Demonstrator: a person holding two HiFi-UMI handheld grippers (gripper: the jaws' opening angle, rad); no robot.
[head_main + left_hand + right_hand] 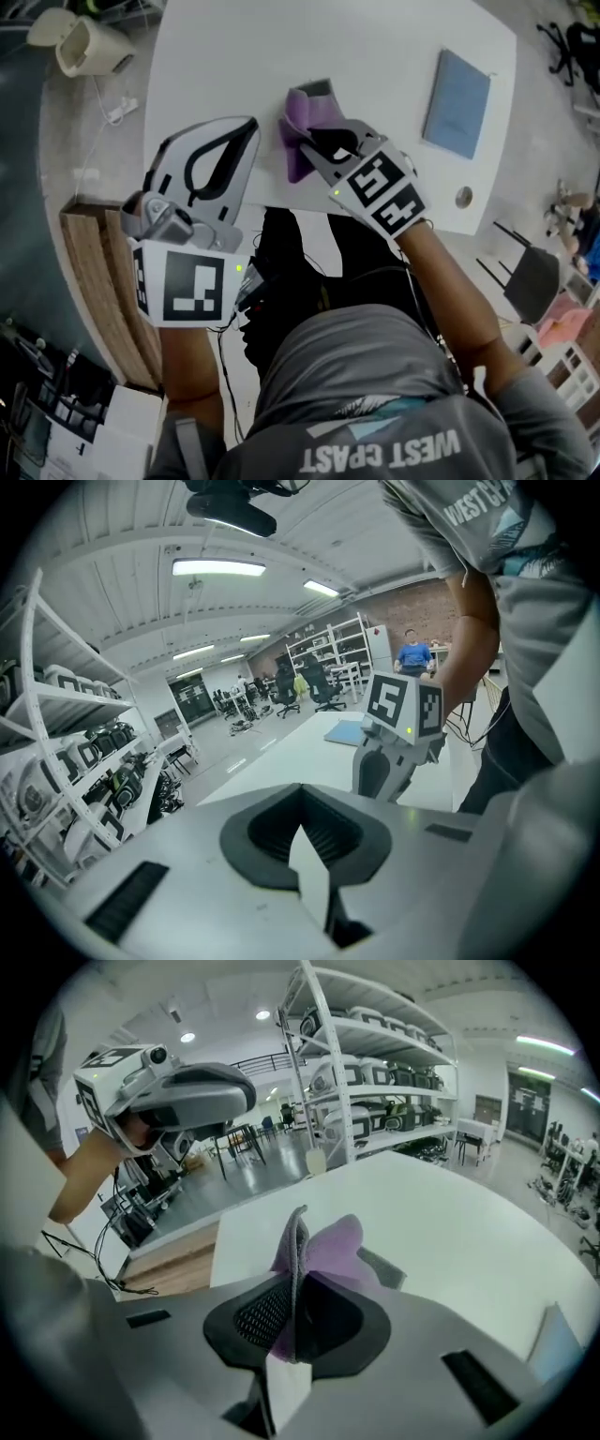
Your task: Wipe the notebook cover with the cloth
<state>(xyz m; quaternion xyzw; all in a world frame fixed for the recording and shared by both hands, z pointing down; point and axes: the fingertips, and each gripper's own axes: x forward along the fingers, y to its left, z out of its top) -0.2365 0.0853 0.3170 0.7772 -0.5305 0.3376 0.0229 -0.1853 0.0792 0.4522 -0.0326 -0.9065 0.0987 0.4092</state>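
The right tool (319, 145) is clamped on a crumpled purple cloth (302, 117) over the near part of the white table (375, 47). Beside it to the left, the left tool (246, 129) has its jaws together on nothing. The flat blue notebook (457, 91) lies on the table to the cloth's right, well apart from both tools.

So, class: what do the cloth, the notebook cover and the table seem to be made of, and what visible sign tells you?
The cloth looks like soft purple fabric, maybe microfibre: it bunches in limp folds with a knitted grey edge. The notebook cover looks matte, card or plastic: flat, no glare. The table looks like smooth white laminate, perhaps.
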